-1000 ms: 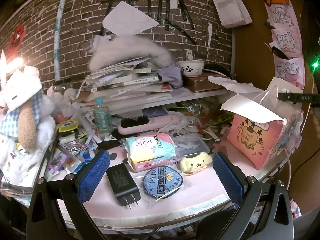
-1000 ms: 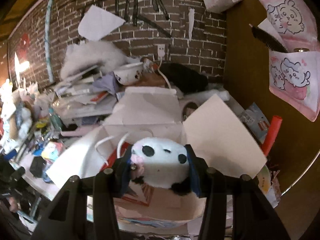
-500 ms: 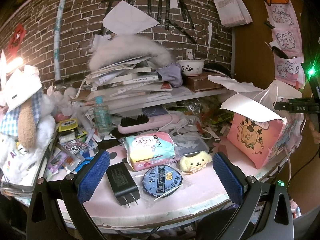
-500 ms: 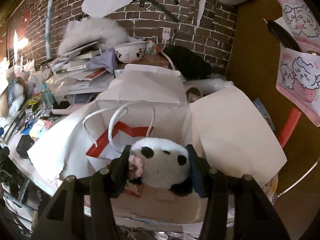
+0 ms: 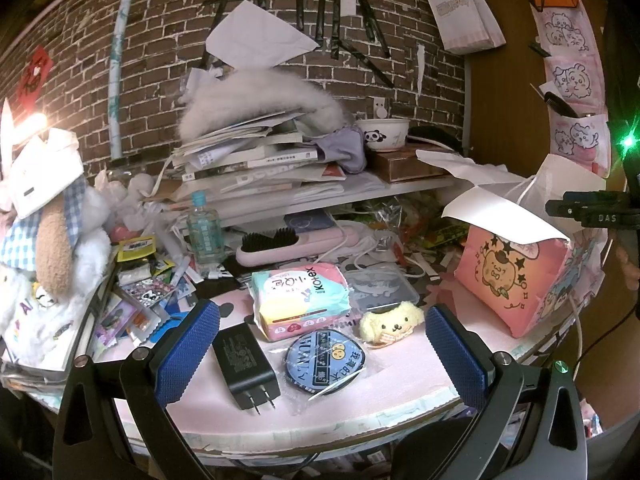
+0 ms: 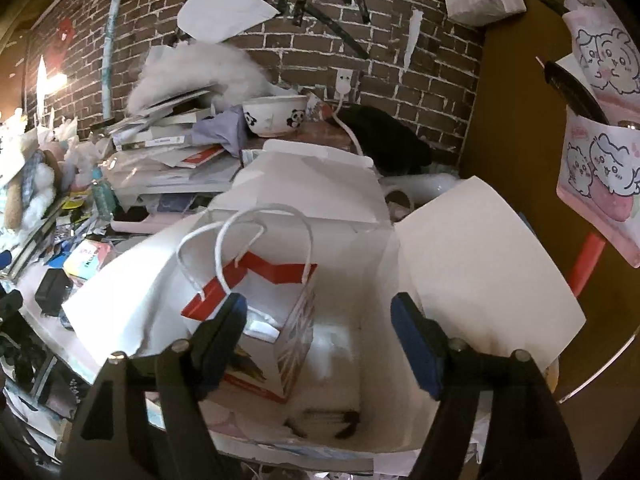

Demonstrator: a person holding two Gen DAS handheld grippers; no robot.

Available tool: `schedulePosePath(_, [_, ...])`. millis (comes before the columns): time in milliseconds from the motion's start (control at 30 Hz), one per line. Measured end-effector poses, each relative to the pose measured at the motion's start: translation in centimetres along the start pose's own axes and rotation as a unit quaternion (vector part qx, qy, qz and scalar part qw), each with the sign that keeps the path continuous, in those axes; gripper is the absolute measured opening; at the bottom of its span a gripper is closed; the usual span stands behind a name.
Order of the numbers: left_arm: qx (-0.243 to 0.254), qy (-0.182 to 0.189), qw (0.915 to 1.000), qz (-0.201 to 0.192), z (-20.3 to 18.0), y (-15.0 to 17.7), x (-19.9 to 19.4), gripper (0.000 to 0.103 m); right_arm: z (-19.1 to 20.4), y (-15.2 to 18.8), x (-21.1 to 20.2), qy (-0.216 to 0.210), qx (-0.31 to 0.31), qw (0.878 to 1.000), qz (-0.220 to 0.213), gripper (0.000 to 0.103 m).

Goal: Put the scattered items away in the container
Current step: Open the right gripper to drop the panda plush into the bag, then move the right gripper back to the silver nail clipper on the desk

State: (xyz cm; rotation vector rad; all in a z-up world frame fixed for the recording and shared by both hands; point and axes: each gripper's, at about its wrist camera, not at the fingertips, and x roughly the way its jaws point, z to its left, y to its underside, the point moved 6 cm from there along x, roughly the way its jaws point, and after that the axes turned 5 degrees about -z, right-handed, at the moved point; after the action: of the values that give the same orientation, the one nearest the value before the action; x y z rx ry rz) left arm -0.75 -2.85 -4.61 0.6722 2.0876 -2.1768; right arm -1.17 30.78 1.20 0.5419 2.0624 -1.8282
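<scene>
My right gripper (image 6: 318,312) hangs over the open pink cartoon box (image 6: 472,264), which also shows at the table's right end (image 5: 512,276). Its jaws are opening and nothing is between them. Inside the box stands a small paper bag (image 6: 260,280) with a red stripe and white handles. Dark shapes lie on the box floor, and I cannot tell what they are. My left gripper (image 5: 320,316) is open above the pink table (image 5: 380,392). Below it lie a black charger (image 5: 244,364), a Kotex pack (image 5: 300,300), a round blue packet (image 5: 324,356) and a yellow plush (image 5: 390,322).
A pink hairbrush (image 5: 288,242), a water bottle (image 5: 204,232) and a clear case (image 5: 380,288) lie further back. Books and papers (image 5: 256,164) are piled on a shelf with a panda bowl (image 5: 382,134). A plush dog (image 5: 44,240) and stickers crowd the left side.
The panda plush that sat between my right gripper's jaws is no longer there, and those jaws have spread apart over the box. The left gripper has stayed still.
</scene>
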Motion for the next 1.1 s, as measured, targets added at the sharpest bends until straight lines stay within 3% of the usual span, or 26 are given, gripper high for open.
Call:
schedulePosePath(267, [0.000, 0.002, 1.0000, -0.002, -0.2, 0.0, 0.0, 0.103, 1.2, -0.7, -1.8, -0.029, 0.006, 0.999, -0.030, 0.073])
schedulePosePath(400, [-0.004, 0.012, 0.9999, -0.009, -0.4, 0.2, -0.2, 0.103, 2.7, -1.3, -3.4, -0.062, 0.013, 0.996, -0.068, 0.087])
schedulePosePath(567, [-0.004, 0.009, 0.9998, -0.015, -0.3, -0.1, -0.6, 0.103, 6.4, -1.7, -5.4, -0.124, 0.010, 0.986, -0.111, 0.089])
schedulePosePath(667, [-0.006, 0.008, 0.9998, -0.018, -0.1, -0.2, -0.8, 0.103, 8.9, -1.5, -6.0, -0.158, 0.003, 0.980, -0.124, 0.100])
schedulePosePath(867, [-0.006, 0.000, 0.9998, -0.020, 0.4, -0.4, -1.2, 0.103, 13.8, -0.1, -6.1, -0.205, -0.018, 0.971, -0.124, 0.103])
schedulePosePath(1100, [-0.015, -0.011, 0.9996, -0.019, 1.3, -0.3, -1.3, 0.103, 18.5, 2.5, -5.3, -0.275, -0.012, 0.957, -0.090, 0.103])
